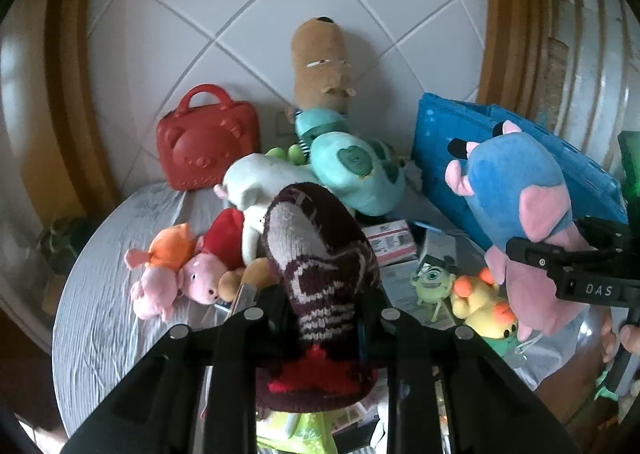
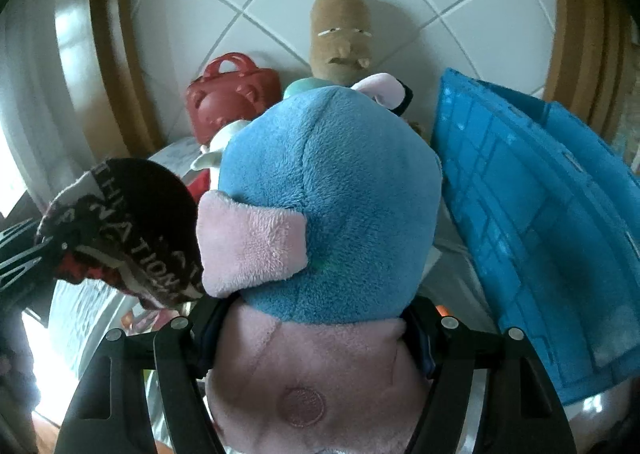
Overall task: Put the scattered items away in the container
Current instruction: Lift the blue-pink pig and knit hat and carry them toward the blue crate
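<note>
In the left wrist view, a pink pig plush (image 1: 192, 278) with an orange-capped companion lay at lower left on the grey cloth-covered table (image 1: 100, 294). A red bear-faced case (image 1: 208, 142) stood at upper left against the tiled wall. At centre bottom the left gripper (image 1: 316, 318) was clamped on a maroon knitted hat (image 1: 320, 254). Behind it lay a white plush and a teal plush (image 1: 356, 170), with a brown plush (image 1: 320, 58) upright at top centre. To the right, a green one-eyed figure (image 1: 432, 280) and a yellow duck (image 1: 480, 306) sat near cartons. The right gripper (image 2: 316, 334) was closed on a blue-and-pink plush (image 1: 516, 194), just beside the blue crate (image 1: 440, 134) at the right edge.
</note>
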Demonstrator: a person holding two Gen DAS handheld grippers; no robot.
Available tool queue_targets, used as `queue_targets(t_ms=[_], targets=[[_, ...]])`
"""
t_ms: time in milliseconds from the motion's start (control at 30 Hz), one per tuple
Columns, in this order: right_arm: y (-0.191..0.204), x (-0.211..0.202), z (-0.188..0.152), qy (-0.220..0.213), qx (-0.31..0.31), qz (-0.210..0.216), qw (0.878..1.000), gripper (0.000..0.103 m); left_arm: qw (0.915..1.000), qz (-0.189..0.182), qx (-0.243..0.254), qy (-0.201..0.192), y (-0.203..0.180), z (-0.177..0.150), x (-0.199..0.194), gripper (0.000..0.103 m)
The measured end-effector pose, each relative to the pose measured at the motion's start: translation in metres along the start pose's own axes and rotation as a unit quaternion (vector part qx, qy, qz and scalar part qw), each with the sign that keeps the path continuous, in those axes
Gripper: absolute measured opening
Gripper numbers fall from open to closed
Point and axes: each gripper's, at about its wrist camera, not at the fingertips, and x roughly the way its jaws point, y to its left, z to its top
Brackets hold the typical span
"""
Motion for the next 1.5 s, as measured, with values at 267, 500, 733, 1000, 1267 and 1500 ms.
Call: queue_targets(t_ms=[267,500,733,1000,1267,1500], targets=[[-0.005,-0.017,-0.001,-0.009,0.01,-0.016,1.0,0.072,0.9997,-0.019,0.016,-0.007,-0.01,0.014,0.0,0.022],[-0.039,-0.049,0.021,-0.049,0.013,-0.028,0.998,0.071,0.9972,-0.025,0.039,-0.059,-0.076,0.069,-0.005,0.022],[-0.128,-0.096,0.057,-0.116,0.019,-0.048,0.992,0.071,0.9911,-0.031,0.062,-0.114,-0.145,0.127,-0.01,0.022],[-0.3,-0.154,0.089,-0.159,0.018,-0.114,0.981,0.071,0.9845,-0.067,0.061,-0.15,-0.295,0.203,0.013,0.022],[-0.432,-0.142,0.068,-0.118,0.053,-0.128,0.983,0.071,0.9836,-0.11,0.087,-0.113,-0.447,0.228,0.075,0.022],[-0.481,-0.117,0.048,-0.098,0.075,-0.111,0.986,0.085,0.9878,-0.095,0.11,-0.055,-0.499,0.209,0.123,0.066]])
